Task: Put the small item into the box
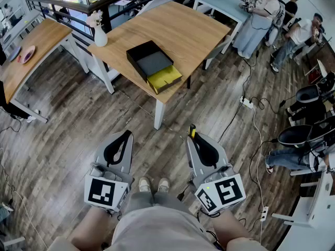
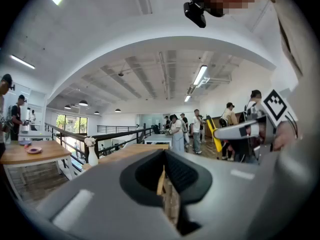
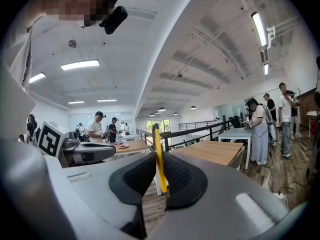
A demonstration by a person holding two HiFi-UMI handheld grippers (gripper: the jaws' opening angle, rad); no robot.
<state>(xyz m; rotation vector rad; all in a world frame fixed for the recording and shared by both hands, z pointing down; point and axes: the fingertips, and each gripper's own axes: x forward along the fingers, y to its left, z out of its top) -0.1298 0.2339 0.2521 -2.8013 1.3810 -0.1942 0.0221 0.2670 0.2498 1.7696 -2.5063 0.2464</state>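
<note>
Right gripper is clamped on the small yellow item, a thin flat strip with a dark tip that stands upright between the ribbed pads and projects beyond the jaw tips. Head view confirms this: the strip shows at the tip of the same gripper. Left gripper has its jaws drawn together to a narrow slit, with nothing held between them; only wood shows through the gap. Both tools are held low in front of the person, above the plank floor and just ahead of the shoes.

Black box sits open near the front edge of the wooden table, well apart from both grippers. A yellow tray section lies against its near side. A white vase stands at the table's left corner
</note>
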